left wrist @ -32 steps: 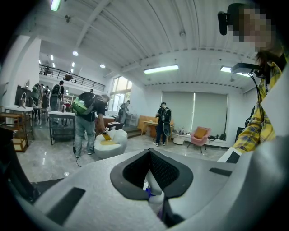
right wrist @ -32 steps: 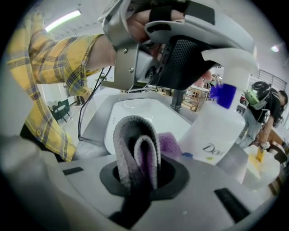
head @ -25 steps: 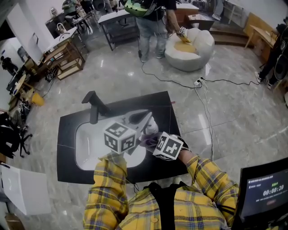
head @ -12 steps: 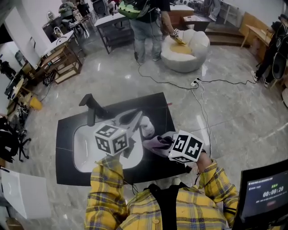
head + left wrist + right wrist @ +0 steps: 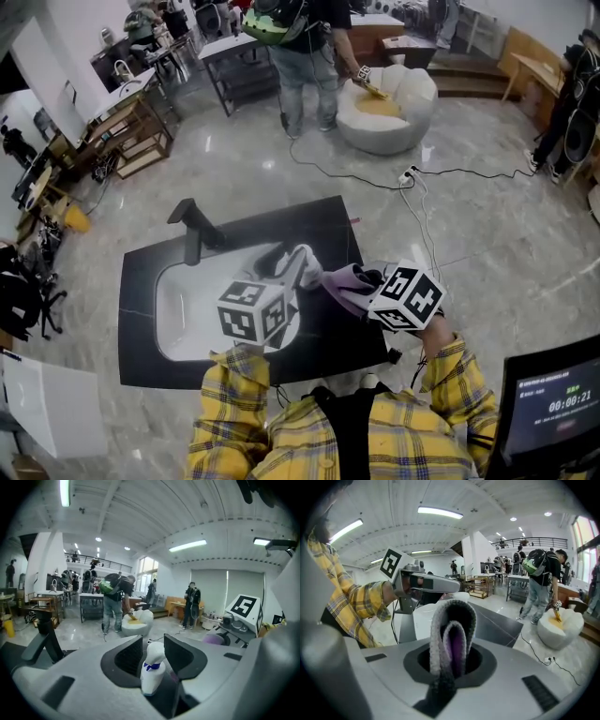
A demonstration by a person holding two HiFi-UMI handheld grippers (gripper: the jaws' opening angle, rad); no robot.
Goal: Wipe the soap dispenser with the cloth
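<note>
Grey stone floor (image 5: 487, 234) surrounds a black counter (image 5: 328, 225) with a white sink (image 5: 178, 314) set into it, at the middle of the head view.

The left gripper (image 5: 153, 651) has just been opening. Its jaws stand apart on either side of the soap dispenser (image 5: 152, 670), a white, upright bottle with a blue band at its neck, and the pads do not visibly press on it. In the head view the dispenser sits by the sink's right rim, just left of centre.

The right gripper (image 5: 452, 653) is clamped on the cloth (image 5: 452, 625), a folded loop, grey outside and purple inside, that sticks up from the jaws. It hangs right of centre, just beside the dispenser.

A black faucet (image 5: 192, 230) stands at the sink's upper left.
</note>
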